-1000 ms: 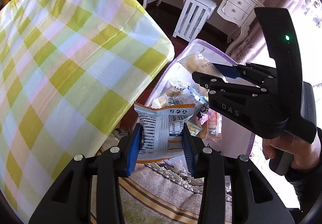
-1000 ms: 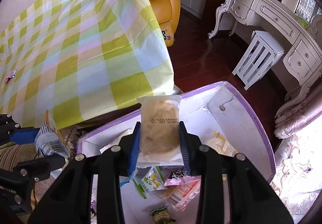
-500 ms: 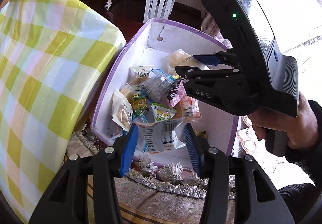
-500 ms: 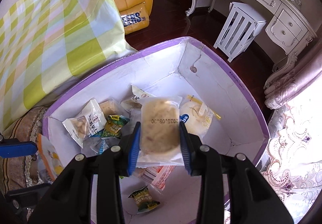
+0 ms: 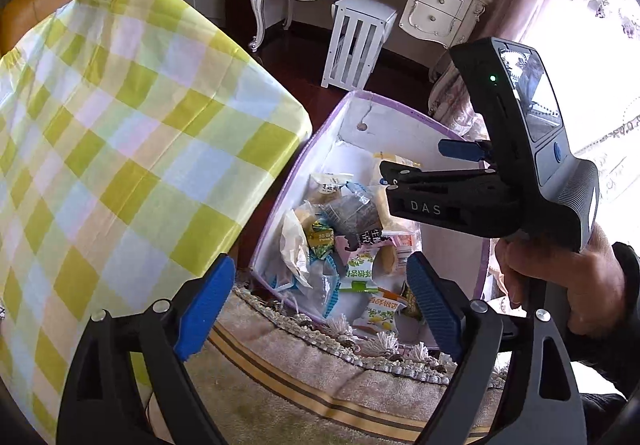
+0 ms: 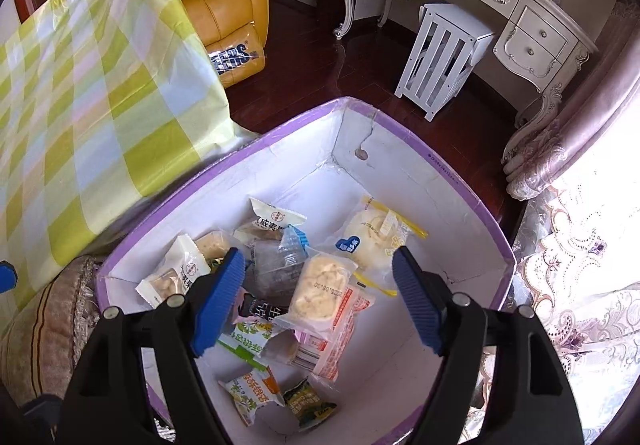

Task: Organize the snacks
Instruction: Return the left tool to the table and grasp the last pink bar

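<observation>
1 purple-rimmed box [image 6: 448,181] fills the centre of the right wrist view and holds the snack packets: about 10 can be counted, overlapping, so the count is not exact. 1 pale round cake packet [image 6: 320,291] lies on top of the pile, between the fingers in the frame but untouched. Right gripper [image 6: 318,301]: jaws wide and opening, nothing held. Left gripper [image 5: 320,305], lower centre of its view: jaws wide and opening, empty, above the box's near edge. 1 checked counter cloth [image 5: 120,165] occupies the left. 1 hand [image 5: 560,281] grips the right tool.
</observation>
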Motion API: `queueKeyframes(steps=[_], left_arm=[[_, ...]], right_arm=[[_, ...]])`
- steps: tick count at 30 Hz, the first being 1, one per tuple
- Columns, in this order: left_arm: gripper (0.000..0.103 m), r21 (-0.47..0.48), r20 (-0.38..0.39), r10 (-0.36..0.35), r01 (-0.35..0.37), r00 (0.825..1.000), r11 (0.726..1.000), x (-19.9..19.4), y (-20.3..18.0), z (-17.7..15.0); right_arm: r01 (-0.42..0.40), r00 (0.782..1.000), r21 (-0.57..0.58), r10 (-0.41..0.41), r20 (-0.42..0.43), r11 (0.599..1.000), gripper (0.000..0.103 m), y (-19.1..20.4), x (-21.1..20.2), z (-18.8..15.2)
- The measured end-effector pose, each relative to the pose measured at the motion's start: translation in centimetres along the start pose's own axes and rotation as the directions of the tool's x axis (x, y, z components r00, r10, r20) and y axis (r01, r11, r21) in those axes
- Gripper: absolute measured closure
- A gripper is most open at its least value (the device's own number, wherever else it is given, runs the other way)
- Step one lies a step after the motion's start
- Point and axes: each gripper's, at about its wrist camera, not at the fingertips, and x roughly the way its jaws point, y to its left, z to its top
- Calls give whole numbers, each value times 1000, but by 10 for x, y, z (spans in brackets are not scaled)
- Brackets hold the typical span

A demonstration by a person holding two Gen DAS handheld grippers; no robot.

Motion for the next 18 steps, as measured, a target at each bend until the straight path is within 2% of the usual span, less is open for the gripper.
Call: queueKeyframes(steps=[2,4,8,12,15,18], left_arm=[[16,-31,35,26,-25,999,999,-12,12,2],[14,-64,79,85,-80,993,995,-26,24,4],[13,-142,131,216,-198,968,970,-50,50,12],[9,-233,157,367,-327,917,916,-78,78,18],[7,-297,165,442,-382,882,875,-99,102,19],[7,-356,170,519,-439,838,825,-121,125,18]], right_arm=[[-17,999,-6,17,27,1000,27,10,-9,7],[-37,998,-11,38,49,999,27,20,-17,15],[-88,992,-29,90,89,996,27,42,-32,27],[-134,984,-65,141,109,989,26,70,-44,38],[-159,977,-101,172,125,982,25,95,-55,45],[-158,970,-125,178,168,979,23,118,-69,52]])
